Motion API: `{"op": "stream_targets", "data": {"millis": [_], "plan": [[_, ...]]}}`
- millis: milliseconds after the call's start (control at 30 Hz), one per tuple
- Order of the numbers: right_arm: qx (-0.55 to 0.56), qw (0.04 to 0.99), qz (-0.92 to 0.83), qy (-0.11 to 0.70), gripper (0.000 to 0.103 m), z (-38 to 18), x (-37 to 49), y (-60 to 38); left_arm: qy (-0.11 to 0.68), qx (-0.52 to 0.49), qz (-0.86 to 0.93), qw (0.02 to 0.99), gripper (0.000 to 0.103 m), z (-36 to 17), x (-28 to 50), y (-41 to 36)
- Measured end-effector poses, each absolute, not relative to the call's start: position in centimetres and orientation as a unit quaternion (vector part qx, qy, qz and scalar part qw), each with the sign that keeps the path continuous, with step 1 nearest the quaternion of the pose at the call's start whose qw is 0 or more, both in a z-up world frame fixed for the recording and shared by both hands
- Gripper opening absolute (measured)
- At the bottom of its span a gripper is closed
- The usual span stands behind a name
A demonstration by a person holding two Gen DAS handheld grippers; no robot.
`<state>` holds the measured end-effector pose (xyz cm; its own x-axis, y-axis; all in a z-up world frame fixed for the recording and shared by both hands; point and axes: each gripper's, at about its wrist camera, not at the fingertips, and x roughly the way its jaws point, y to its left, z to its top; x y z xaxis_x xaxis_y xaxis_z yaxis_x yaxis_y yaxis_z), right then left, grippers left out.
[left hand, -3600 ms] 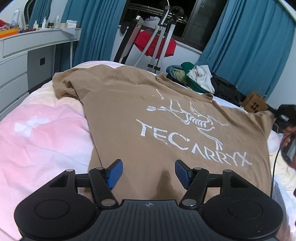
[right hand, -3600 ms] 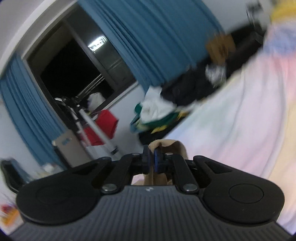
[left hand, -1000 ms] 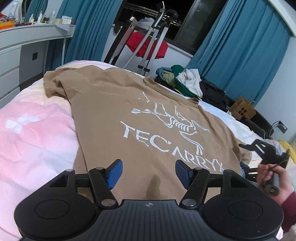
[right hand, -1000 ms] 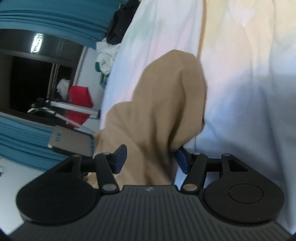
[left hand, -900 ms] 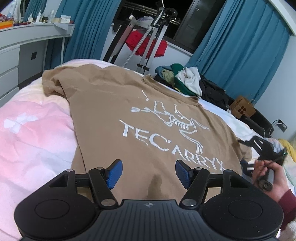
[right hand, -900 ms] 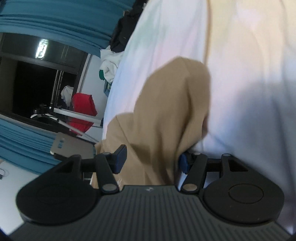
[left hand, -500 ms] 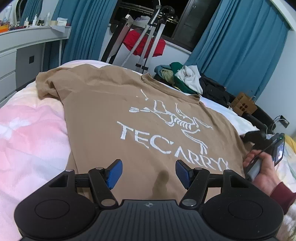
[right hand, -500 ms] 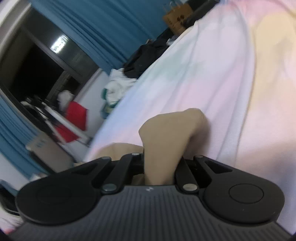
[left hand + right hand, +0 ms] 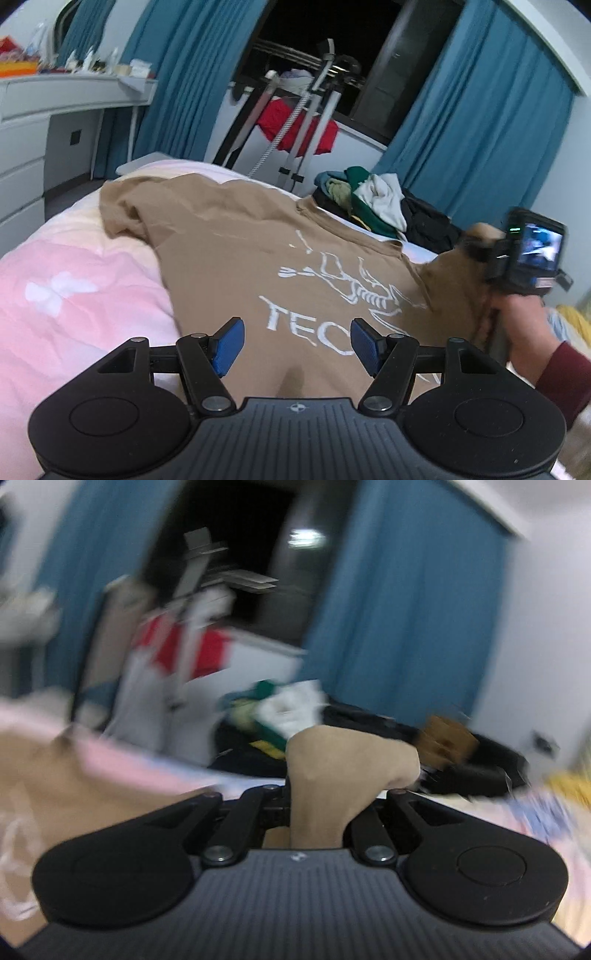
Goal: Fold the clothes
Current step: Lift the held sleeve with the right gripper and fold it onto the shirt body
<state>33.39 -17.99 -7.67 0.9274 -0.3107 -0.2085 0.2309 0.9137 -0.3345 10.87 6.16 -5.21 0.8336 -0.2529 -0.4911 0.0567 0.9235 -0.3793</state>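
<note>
T-shirt: tan, printed side up, spread on the bed ahead of and under the left gripper; its far-left sleeve is bunched, its right sleeve is lifted off the bed
Left gripper: jaws wide apart, holding nothing, hovering over the lower part of the shirt with the print just beyond the blue pads
Right gripper: jaws closed on the right sleeve, cloth bulging up between them; seen from the left view it sits off to the right, raised above the shirt's edge in the person's hand
Step in hand: judged to be the first side fold, carrying the right sleeve across toward the middle of the shirt
Doing it well: keep the pinch firm, move low and straight across so the fold line runs parallel to the side seam, and lay the sleeve flat before letting go; the free left gripper could press the body down so the cloth does not drag
Blur: the right view is smeared, so fine detail there cannot be read
Around: a heap of clothes beyond the collar, a drying rack with a red garment, blue curtains, a white dresser far left
In the way: nothing lies on the shirt itself; the crumpled left sleeve will likely need smoothing before its own fold
</note>
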Motion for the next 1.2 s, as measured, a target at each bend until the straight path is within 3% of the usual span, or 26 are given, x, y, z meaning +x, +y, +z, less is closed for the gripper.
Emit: {"op": "stream_targets", "data": {"millis": [167, 233, 267, 300, 600, 900, 1200], "plan": [[-0.159, 0.963, -0.062, 0.21, 0.011, -10.7, 36.1, -11.6, 0.289, -0.186, -0.07, 0.937, 0.066, -6.4, 11.3, 7.5], [-0.1, 0.959, -0.017, 0.264, 0.036, -11.5, 36.8, -11.8, 0.291, -0.189, -0.066, 0.936, 0.066, -6.7, 11.6, 7.8], [-0.071, 0.956, 0.004, 0.286, 0.066, -11.8, 37.0, -12.0, 0.292, -0.191, -0.065, 0.935, 0.066, -6.9, 11.8, 7.9], [-0.054, 0.957, 0.013, 0.284, 0.083, -11.1, 36.0, -12.4, 0.293, -0.193, -0.064, 0.934, 0.066, -7.1, 11.9, 8.0], [0.104, 0.961, 0.07, 0.247, 0.084, -5.2, 24.9, -17.3, 0.282, -0.163, -0.075, 0.943, 0.066, -6.9, 11.9, 6.7], [0.16, 0.96, 0.014, 0.231, 0.084, -2.2, 9.0, -20.6, 0.271, -0.118, -0.106, 0.949, 0.067, -5.4, 8.3, 4.7], [0.216, 0.954, -0.034, 0.205, 0.084, -3.9, 1.6, -24.1, 0.266, -0.067, -0.146, 0.951, 0.067, -3.6, 4.3, 1.5]]}}
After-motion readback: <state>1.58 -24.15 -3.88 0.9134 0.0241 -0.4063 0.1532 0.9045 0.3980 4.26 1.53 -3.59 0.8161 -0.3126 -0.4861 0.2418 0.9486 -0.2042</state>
